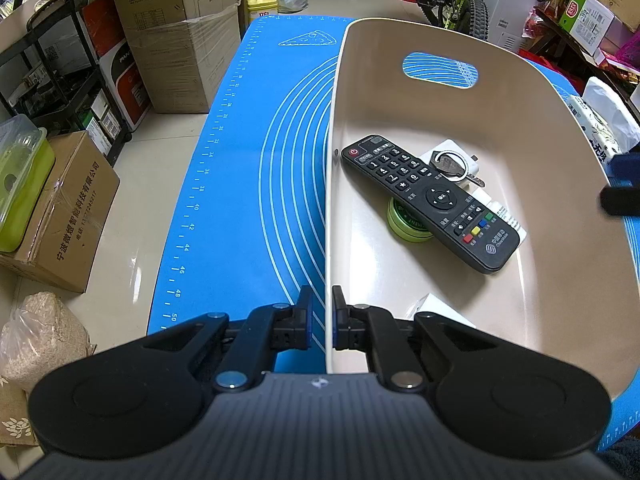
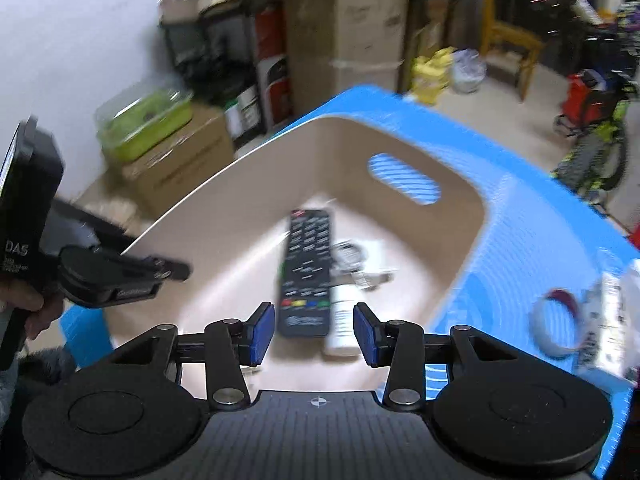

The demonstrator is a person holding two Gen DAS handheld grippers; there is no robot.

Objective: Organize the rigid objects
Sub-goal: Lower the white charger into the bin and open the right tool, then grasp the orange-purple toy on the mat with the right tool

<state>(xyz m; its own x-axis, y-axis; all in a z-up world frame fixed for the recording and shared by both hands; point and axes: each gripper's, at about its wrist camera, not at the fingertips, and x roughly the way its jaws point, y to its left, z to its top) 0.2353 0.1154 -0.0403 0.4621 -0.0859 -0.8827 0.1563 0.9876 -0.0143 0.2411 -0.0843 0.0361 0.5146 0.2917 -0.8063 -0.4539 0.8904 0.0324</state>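
1. On the tabletop (image 1: 240,200), beige bin (image 1: 520,120): your left tongs (image 1: 322,322) are clenched on its near rim. Loosen them and the bin can slide on the blue mat.
2. Inside the bin: remote (image 1: 432,200) lies tilted over a green tin (image 1: 404,226), key ring (image 1: 452,165) beside it. A dropped item may knock the remote off.
3. Above the bin: your right tongs (image 2: 314,330) are released, holding nothing.
4. Right of the bin: tape roll (image 2: 556,322) lies near the mat's edge; a hasty reach may push it off.
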